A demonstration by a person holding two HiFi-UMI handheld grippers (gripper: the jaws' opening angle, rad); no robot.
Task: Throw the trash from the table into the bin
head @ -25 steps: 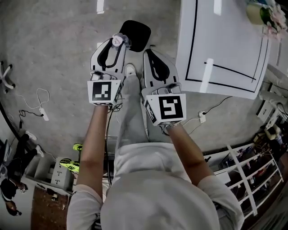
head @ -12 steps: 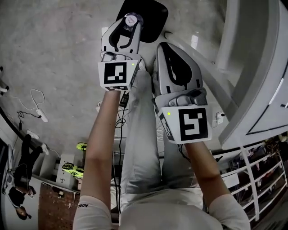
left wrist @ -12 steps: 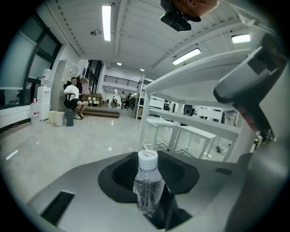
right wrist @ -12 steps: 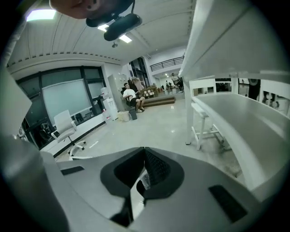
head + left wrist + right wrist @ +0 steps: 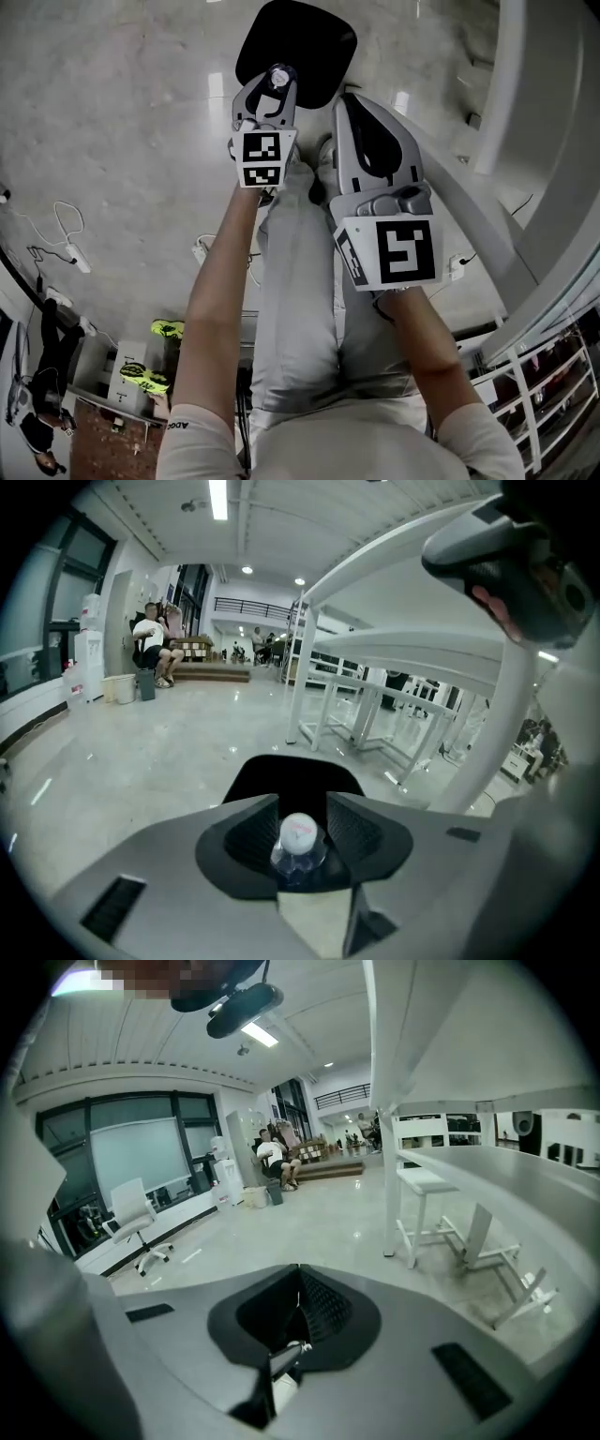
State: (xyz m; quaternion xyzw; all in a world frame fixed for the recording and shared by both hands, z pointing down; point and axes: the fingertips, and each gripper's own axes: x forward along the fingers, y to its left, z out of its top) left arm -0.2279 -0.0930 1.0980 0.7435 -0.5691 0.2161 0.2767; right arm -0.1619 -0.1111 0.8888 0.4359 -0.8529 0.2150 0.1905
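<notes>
At the far left of the head view, a white power strip point(image 5: 79, 262) and its cable lie on the grey floor point(image 5: 122, 122). A pair of neon-yellow shoes point(image 5: 167, 329) sits nearer the person. The left tongs point(image 5: 274, 84) reach out above the black bin point(image 5: 309, 37). They are clamped on a clear plastic bottle point(image 5: 279, 75) with a white cap, which stands upright between the pads. In the left gripper view, the bin's dark mouth shows just beyond the bottle. The person's grey-trousered legs point(image 5: 295, 281) run down the middle. To their right, the right tongs point(image 5: 349, 98) are pressed together with nothing between them, beside the bin and not over it. The white worktop point(image 5: 553, 112) slants along the right edge.
</notes>
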